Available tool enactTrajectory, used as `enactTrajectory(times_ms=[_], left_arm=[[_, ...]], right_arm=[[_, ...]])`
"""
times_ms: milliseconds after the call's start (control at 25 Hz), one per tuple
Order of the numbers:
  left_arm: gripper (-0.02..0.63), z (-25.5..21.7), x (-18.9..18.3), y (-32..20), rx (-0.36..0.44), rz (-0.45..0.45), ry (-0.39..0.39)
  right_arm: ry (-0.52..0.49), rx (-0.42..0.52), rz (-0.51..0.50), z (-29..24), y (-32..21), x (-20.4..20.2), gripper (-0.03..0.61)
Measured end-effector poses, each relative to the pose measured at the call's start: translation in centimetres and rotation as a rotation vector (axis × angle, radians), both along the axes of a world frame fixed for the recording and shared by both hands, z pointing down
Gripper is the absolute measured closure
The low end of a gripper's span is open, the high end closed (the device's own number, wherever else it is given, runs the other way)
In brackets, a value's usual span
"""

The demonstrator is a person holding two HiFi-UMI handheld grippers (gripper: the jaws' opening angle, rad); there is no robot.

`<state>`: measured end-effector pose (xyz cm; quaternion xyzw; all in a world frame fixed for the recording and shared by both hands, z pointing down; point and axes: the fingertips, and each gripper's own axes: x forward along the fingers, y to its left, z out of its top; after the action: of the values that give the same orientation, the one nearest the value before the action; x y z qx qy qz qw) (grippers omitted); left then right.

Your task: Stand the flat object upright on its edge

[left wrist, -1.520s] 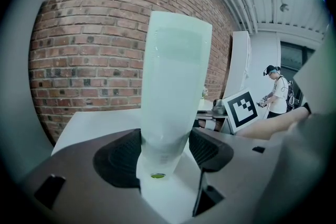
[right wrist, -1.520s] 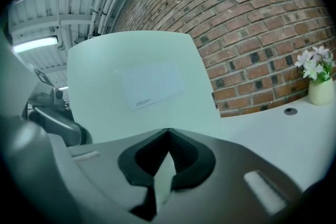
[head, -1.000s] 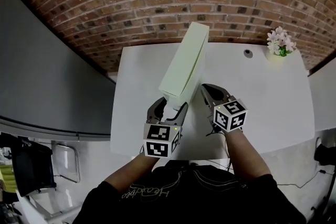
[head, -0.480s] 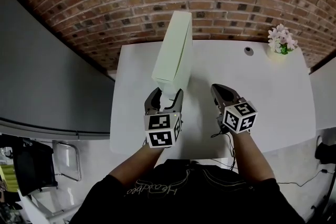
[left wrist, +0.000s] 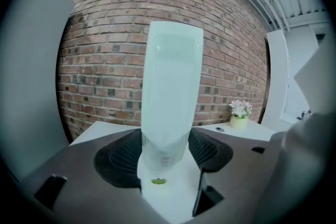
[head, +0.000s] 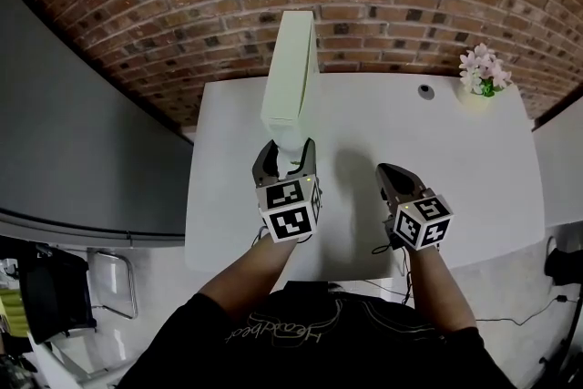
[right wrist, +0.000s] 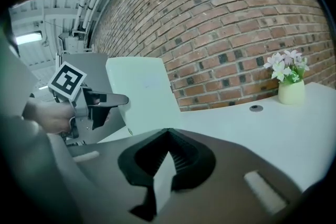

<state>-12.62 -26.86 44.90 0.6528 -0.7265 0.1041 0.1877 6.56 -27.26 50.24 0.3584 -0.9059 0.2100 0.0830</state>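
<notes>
A flat pale-green box (head: 290, 73) stands on edge on the white table (head: 474, 159), its long side running away from me. My left gripper (head: 285, 161) is shut on the box's near end; in the left gripper view the box (left wrist: 170, 107) rises upright between the two pads. My right gripper (head: 392, 178) is shut on nothing, off to the right and apart from the box. The right gripper view shows the box's broad face (right wrist: 144, 93) with the left gripper (right wrist: 100, 105) clamped on it.
A small pot of white flowers (head: 483, 73) stands at the table's far right corner, with a dark round cable hole (head: 424, 91) beside it. A brick wall (head: 182, 5) runs behind the table. A grey panel (head: 82, 132) lies to the left.
The box has swung from leaning right to standing nearly straight on its edge. The left gripper moved with it. The right gripper drew away to the right and nearer to me.
</notes>
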Motion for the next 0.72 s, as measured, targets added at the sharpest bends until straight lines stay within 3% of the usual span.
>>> enactTrajectory(times_ms=[720], left_arm=[[0.330,0.1,0.2,-5.1,0.010,-0.103,-0.006]], right_arm=[[0.031,-0.006,0.025,0.0,1.7,2.7,0.574]])
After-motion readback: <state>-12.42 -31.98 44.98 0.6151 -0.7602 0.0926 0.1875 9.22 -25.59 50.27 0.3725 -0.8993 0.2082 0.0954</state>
